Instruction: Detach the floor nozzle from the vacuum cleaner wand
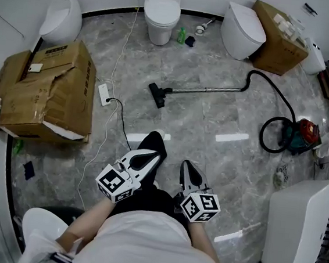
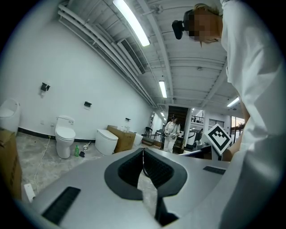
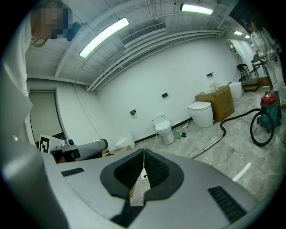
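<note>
The black floor nozzle (image 1: 156, 94) lies on the grey marble floor, joined to the silver wand (image 1: 207, 90). A black hose (image 1: 279, 99) runs from the wand to the red and teal vacuum body (image 1: 302, 135). Both grippers are held close to my body, well short of the nozzle. My left gripper (image 1: 154, 138) is shut and holds nothing, as is my right gripper (image 1: 186, 165). In the left gripper view the jaws (image 2: 143, 157) meet with nothing between them. The right gripper (image 3: 144, 162) is likewise shut, with the wand (image 3: 211, 145) and vacuum body (image 3: 269, 100) beyond it; the nozzle is hidden there.
A torn cardboard box (image 1: 49, 92) stands at the left, with a white power strip (image 1: 104, 93) and its cable beside it. Two toilets (image 1: 161, 14) (image 1: 243, 30), a urinal (image 1: 62, 18) and another box (image 1: 279, 38) line the far wall. A white fixture (image 1: 297, 229) stands at the right.
</note>
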`<state>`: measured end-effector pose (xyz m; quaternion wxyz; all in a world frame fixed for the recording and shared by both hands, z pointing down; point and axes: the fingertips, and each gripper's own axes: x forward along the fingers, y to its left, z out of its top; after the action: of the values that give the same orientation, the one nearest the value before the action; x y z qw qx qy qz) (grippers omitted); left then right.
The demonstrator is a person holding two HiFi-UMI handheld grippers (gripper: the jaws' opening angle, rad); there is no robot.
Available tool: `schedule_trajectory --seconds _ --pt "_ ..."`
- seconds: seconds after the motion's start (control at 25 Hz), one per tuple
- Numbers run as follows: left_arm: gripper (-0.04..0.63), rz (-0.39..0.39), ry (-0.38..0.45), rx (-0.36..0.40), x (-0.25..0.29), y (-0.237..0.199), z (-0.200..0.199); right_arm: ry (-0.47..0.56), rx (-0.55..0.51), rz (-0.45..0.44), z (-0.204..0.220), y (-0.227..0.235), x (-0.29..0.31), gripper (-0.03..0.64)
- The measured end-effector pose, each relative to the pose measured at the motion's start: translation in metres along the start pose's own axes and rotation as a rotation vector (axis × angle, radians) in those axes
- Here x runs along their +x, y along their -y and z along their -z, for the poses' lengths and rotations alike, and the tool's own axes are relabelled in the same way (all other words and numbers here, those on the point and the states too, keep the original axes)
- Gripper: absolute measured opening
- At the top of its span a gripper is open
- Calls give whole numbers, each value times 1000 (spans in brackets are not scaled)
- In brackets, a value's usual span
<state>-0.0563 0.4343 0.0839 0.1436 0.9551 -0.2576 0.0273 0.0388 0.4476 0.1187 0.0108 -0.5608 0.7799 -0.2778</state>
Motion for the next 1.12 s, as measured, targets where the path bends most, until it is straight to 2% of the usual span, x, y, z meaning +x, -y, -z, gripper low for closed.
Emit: schedule_trajectory --seconds 0.4,0.68,1.12 --pt "12 31 -4 -1 57 -49 -10 32 29 88 -33 57 44 17" --pt "12 34 -26 -25 98 -102 -27 14 34 96 -60 77 98 17" --pt "12 30 -32 -46 177 -203 -69 7 17 105 -128 117 203 17"
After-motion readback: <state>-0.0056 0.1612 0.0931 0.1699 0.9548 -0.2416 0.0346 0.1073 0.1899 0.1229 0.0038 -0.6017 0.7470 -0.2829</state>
